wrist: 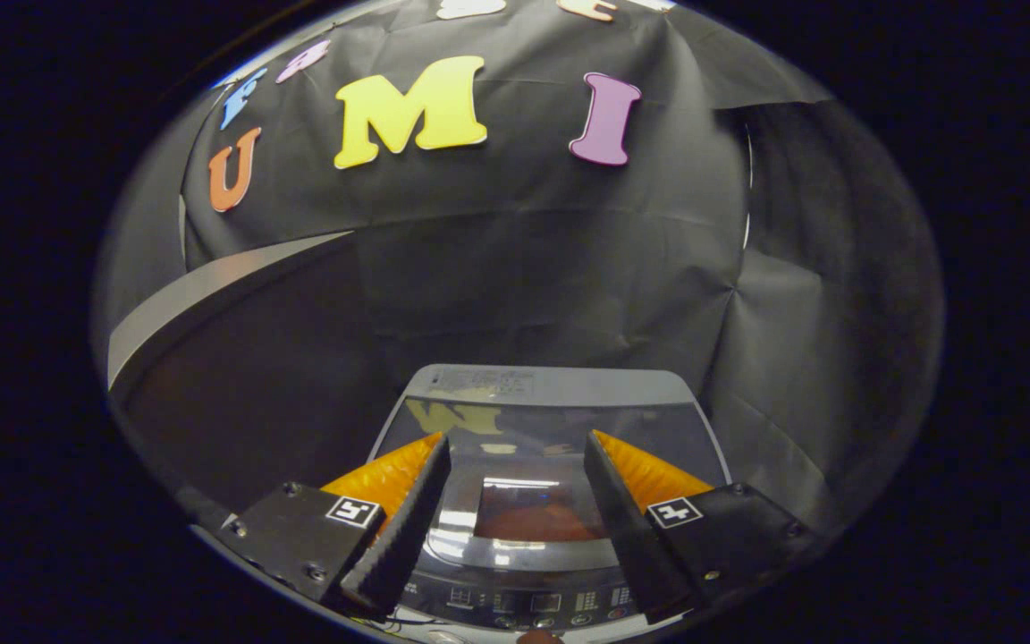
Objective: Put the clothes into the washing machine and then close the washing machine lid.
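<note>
Black hand-held gripper (515, 447) w/ orange-backed fingers spread apart, gripping nothing — hovering over grey top-load washing machine (560, 385). Dark glass lid (515, 465) lying flat, shut, btwn fingers; reddish-orange clothes (542, 519) visible thru it. Control panel (524, 604) nearest, below fingers.
</note>
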{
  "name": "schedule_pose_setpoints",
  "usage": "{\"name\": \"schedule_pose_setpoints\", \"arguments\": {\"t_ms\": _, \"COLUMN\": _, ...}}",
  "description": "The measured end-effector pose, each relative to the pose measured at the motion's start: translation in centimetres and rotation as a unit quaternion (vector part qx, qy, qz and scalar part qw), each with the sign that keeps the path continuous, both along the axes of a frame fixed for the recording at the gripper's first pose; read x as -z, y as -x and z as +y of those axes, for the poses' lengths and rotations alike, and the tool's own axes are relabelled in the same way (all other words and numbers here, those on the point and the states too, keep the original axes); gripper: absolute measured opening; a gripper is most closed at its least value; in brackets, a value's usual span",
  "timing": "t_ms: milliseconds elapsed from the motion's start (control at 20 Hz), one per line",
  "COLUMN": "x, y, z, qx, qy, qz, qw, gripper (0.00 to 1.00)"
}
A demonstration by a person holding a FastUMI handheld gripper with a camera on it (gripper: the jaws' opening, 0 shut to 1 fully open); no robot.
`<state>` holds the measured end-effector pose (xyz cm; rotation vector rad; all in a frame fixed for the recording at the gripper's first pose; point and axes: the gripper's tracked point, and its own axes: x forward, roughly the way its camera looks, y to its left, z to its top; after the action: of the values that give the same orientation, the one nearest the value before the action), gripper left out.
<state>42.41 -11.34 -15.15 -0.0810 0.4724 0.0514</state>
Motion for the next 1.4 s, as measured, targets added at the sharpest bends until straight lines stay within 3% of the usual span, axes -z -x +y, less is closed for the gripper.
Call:
{"name": "schedule_pose_setpoints", "arguments": {"t_ms": 200, "x": -3.0, "y": 2.8, "z": 1.0, "qx": -0.008, "qy": 0.056, "qz": -0.032, "qw": 0.998, "gripper": 0.96}}
{"name": "schedule_pose_setpoints", "arguments": {"t_ms": 400, "x": -8.1, "y": 6.6, "z": 4.2, "qx": -0.047, "qy": 0.075, "qz": -0.087, "qw": 0.992, "gripper": 0.99}}
{"name": "schedule_pose_setpoints", "arguments": {"t_ms": 800, "x": -16.1, "y": 20.2, "z": 5.5, "qx": 0.027, "qy": -0.029, "qz": -0.138, "qw": 0.99, "gripper": 0.99}}
{"name": "schedule_pose_setpoints", "arguments": {"t_ms": 1100, "x": -19.2, "y": 29.1, "z": 4.8, "qx": 0.03, "qy": -0.022, "qz": -0.159, "qw": 0.987, "gripper": 0.99}}
{"name": "schedule_pose_setpoints", "arguments": {"t_ms": 1400, "x": -21.7, "y": 35.1, "z": 5.1, "qx": 0.021, "qy": -0.042, "qz": -0.196, "qw": 0.98, "gripper": 0.99}}
